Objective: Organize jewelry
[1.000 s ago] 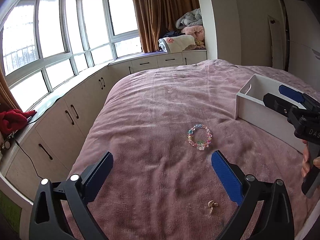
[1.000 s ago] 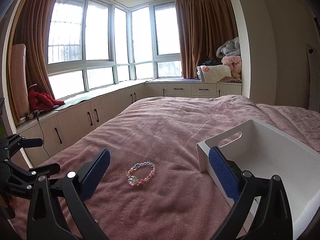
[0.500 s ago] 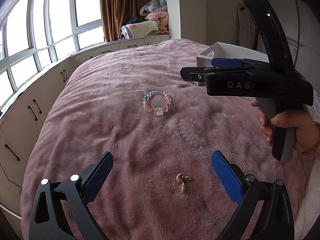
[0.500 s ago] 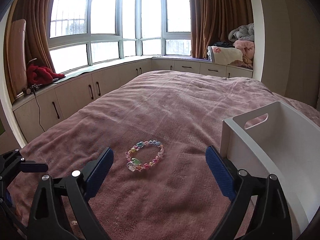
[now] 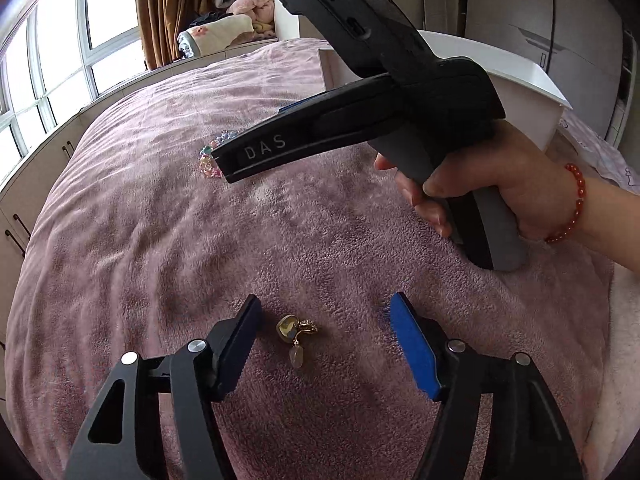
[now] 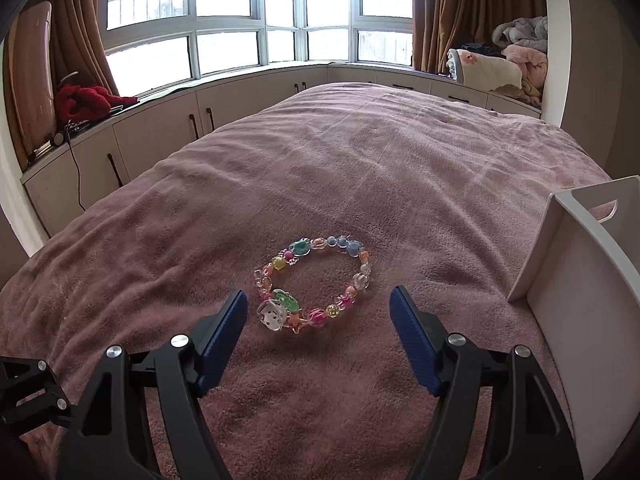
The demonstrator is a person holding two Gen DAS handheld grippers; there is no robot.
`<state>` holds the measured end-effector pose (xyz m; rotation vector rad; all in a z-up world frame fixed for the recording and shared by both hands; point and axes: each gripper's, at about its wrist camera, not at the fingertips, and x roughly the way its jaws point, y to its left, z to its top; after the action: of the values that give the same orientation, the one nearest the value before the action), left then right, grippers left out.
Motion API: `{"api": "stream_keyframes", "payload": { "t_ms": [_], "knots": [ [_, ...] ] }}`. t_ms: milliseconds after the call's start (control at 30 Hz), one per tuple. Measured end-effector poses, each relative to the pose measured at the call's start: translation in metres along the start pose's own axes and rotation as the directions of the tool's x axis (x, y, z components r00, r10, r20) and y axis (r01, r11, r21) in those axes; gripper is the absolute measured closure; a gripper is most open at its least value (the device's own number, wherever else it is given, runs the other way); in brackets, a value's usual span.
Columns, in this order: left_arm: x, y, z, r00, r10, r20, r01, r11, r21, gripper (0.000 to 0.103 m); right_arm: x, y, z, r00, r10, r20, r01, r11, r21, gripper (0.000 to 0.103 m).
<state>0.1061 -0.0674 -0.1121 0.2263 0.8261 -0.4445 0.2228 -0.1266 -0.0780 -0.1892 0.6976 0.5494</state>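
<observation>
A small gold earring (image 5: 297,334) with a pale drop lies on the pink bedspread (image 5: 160,216), between the open fingers of my left gripper (image 5: 325,312). A colourful beaded bracelet (image 6: 314,282) lies on the bedspread just ahead of my open right gripper (image 6: 318,302), partly between its fingertips. In the left wrist view the bracelet (image 5: 208,158) shows only partly behind the right gripper's body (image 5: 360,120). A white box (image 6: 588,280) stands to the right of the bracelet; it also shows in the left wrist view (image 5: 516,84).
Low cabinets (image 6: 160,128) under bay windows run along the bed's left and far sides. A red cloth (image 6: 86,100) and piled blankets (image 6: 504,64) lie on the window seat. Wardrobe doors (image 5: 560,32) stand at the right.
Both grippers moved forward and down toward the bed. The earring now sits between the left fingers and the bracelet at the right fingertips. Both stay open.
</observation>
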Motion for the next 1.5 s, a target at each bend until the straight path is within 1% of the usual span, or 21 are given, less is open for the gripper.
{"api": "stream_keyframes", "payload": {
  "t_ms": [33, 67, 100, 167, 233, 267, 300, 400, 467, 500, 533, 733, 833, 967, 1000, 1067, 1167, 1200, 1233, 1367, 1500],
  "knots": [
    [0.002, 0.001, -0.001, 1.0, -0.007, -0.004, 0.007, 1.0, -0.002, 0.035, 0.005, 0.001, -0.001, 1.0, 0.005, -0.02, -0.005, 1.0, -0.005, 0.033],
    [0.004, 0.001, -0.002, 1.0, -0.013, -0.011, 0.013, 1.0, -0.007, 0.035, 0.01, 0.002, -0.002, 0.999, 0.01, -0.042, -0.011, 1.0, -0.008, 0.035],
    [0.006, 0.003, -0.002, 1.0, -0.025, -0.017, 0.025, 1.0, -0.018, 0.037, 0.015, 0.002, -0.003, 0.998, 0.014, -0.06, -0.014, 1.0, -0.009, 0.042],
    [0.007, 0.01, -0.002, 0.999, -0.045, -0.025, 0.044, 0.998, -0.047, 0.041, 0.024, 0.001, -0.004, 0.996, 0.029, -0.089, -0.029, 1.0, -0.004, 0.046],
    [0.005, 0.017, -0.003, 0.998, -0.057, -0.03, 0.054, 0.995, -0.08, 0.049, 0.027, 0.001, -0.005, 0.995, 0.038, -0.094, -0.038, 0.999, 0.004, 0.051],
    [0.003, 0.02, -0.004, 0.998, -0.06, -0.034, 0.057, 0.994, -0.096, 0.051, 0.028, 0.0, -0.005, 0.995, 0.043, -0.094, -0.042, 0.999, 0.009, 0.056],
    [0.0, 0.023, -0.005, 0.997, -0.062, -0.036, 0.058, 0.993, -0.107, 0.055, 0.027, -0.001, -0.004, 0.995, 0.048, -0.093, -0.047, 0.999, 0.013, 0.064],
    [-0.005, 0.027, -0.009, 0.997, -0.058, -0.048, 0.052, 0.992, -0.119, 0.066, 0.025, -0.001, -0.004, 0.995, 0.054, -0.086, -0.052, 0.998, 0.019, 0.069],
    [-0.004, 0.028, -0.009, 0.997, -0.05, -0.055, 0.043, 0.993, -0.113, 0.072, 0.023, -0.001, -0.004, 0.995, 0.053, -0.081, -0.051, 0.998, 0.019, 0.07],
    [-0.004, 0.03, -0.009, 0.997, -0.049, -0.056, 0.043, 0.993, -0.113, 0.079, 0.021, -0.001, -0.004, 0.996, 0.054, -0.077, -0.052, 0.998, 0.021, 0.071],
    [-0.003, 0.032, -0.008, 0.997, -0.056, -0.058, 0.049, 0.992, -0.117, 0.081, 0.019, -0.001, -0.003, 0.996, 0.052, -0.072, -0.051, 0.998, 0.025, 0.071],
    [0.0, 0.031, -0.01, 0.997, -0.065, -0.05, 0.056, 0.987, -0.152, 0.081, -0.002, -0.004, 0.003, 0.998, 0.057, -0.022, -0.056, 0.997, 0.049, 0.071],
    [-0.007, 0.037, -0.006, 0.997, -0.063, -0.039, 0.055, 0.983, -0.174, 0.081, -0.014, -0.006, 0.007, 0.998, 0.063, 0.002, -0.063, 0.996, 0.061, 0.071],
    [-0.027, 0.048, -0.004, 0.999, -0.037, -0.006, 0.035, 0.975, -0.217, 0.081, -0.038, -0.007, 0.014, 0.996, 0.067, 0.053, -0.07, 0.995, 0.067, 0.071],
    [-0.031, 0.052, -0.003, 1.0, -0.03, 0.001, 0.029, 0.973, -0.23, 0.081, -0.045, -0.007, 0.016, 0.996, 0.064, 0.066, -0.068, 0.996, 0.065, 0.072],
    [-0.04, 0.056, -0.002, 1.0, -0.018, 0.009, 0.02, 0.967, -0.254, 0.081, -0.057, -0.008, 0.019, 0.995, 0.057, 0.086, -0.062, 0.996, 0.061, 0.08],
    [-0.049, 0.066, -0.004, 1.0, -0.005, 0.018, 0.01, 0.957, -0.288, 0.081, -0.074, -0.011, 0.02, 0.992, 0.054, 0.114, -0.062, 0.996, 0.068, 0.08],
    [-0.051, 0.067, -0.004, 1.0, -0.003, 0.021, 0.009, 0.955, -0.298, 0.081, -0.08, -0.012, 0.02, 0.991, 0.054, 0.122, -0.062, 0.996, 0.07, 0.084],
    [-0.054, 0.067, -0.004, 1.0, 0.001, 0.024, 0.006, 0.952, -0.305, 0.081, -0.086, -0.013, 0.02, 0.991, 0.047, 0.126, -0.056, 0.996, 0.073, 0.086],
    [-0.074, 0.056, -0.008, 0.999, 0.012, 0.041, 0.002, 0.949, -0.316, 0.081, -0.108, -0.019, 0.02, 0.985, 0.048, 0.166, -0.064, 0.994, 0.091, 0.086],
    [-0.078, 0.046, -0.008, 0.999, 0.018, 0.037, -0.005, 0.947, -0.321, 0.081, -0.121, -0.028, 0.017, 0.985, 0.052, 0.162, -0.072, 0.99, 0.119, 0.084]
  ]
}}
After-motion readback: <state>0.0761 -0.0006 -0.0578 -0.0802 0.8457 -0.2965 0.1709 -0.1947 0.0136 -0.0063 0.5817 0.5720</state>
